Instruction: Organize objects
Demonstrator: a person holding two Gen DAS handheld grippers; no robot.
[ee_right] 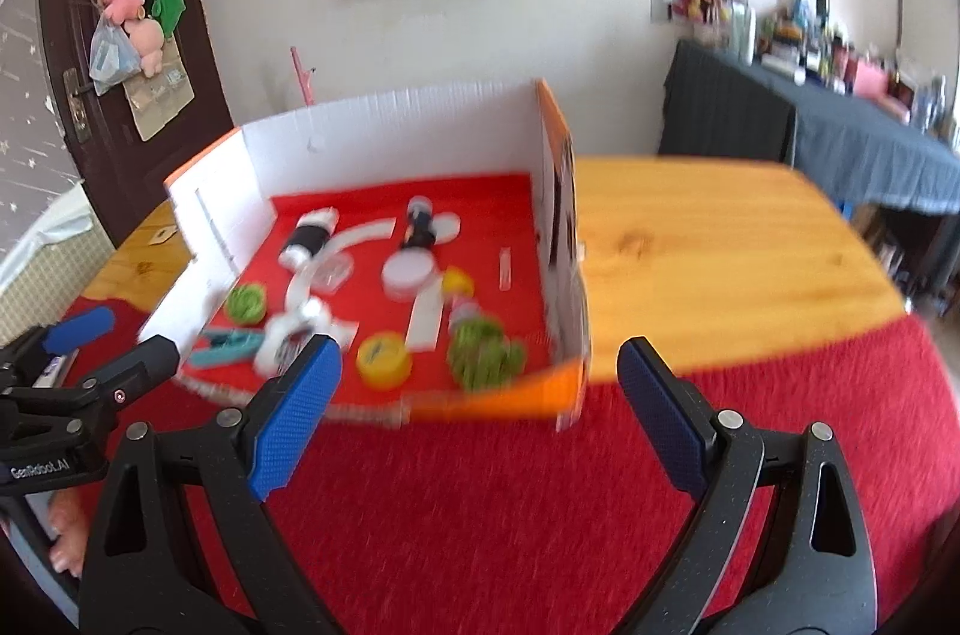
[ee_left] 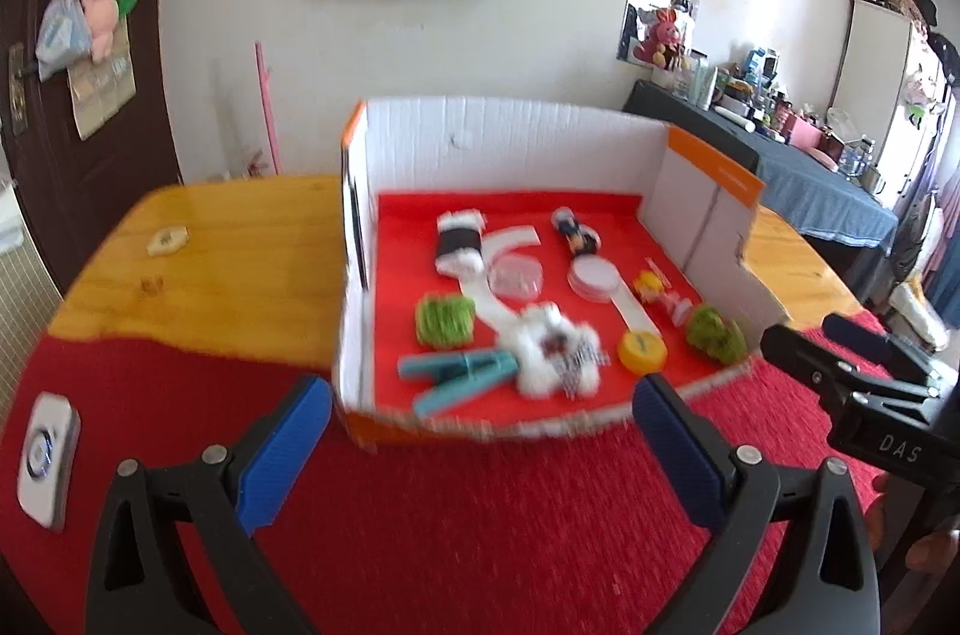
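Here we see a shallow cardboard box (ee_left: 516,137) with white walls, orange edges and a red floor, standing on the bench (ee_left: 240,221) where the red cloth (ee_left: 480,515) meets the bare wood. All the task's things lie inside it, though blur softens much of them. We count two green fuzzy bundles, one (ee_left: 443,320) near the left wall and one (ee_left: 717,333) near the right wall by the front rim. We count one teal clip (ee_left: 459,374) at the front left, touching a white fluffy item (ee_left: 555,350) at the front middle, and one yellow round lid (ee_left: 642,352) just beside that. Behind them sit one clear round lid (ee_left: 516,277) and one white round lid (ee_left: 594,277), then one black-and-white roll (ee_left: 459,245) and one small dark figure (ee_left: 575,230) nearer the back wall. A small yellow-headed toy (ee_left: 651,287) lies toward the right wall. The front rim is low, the other three walls stand tall. The left tool (ee_left: 480,431) hangs just in front of the box, its blue pads spread wide around nothing. The right tool (ee_right: 480,395) hangs near the front right corner, likewise spread and holding nothing. Bare red cloth stretches between both tools and the box, and bare wood lies to the right of it. A white flat device (ee_left: 48,458) rests on the cloth well to the left.
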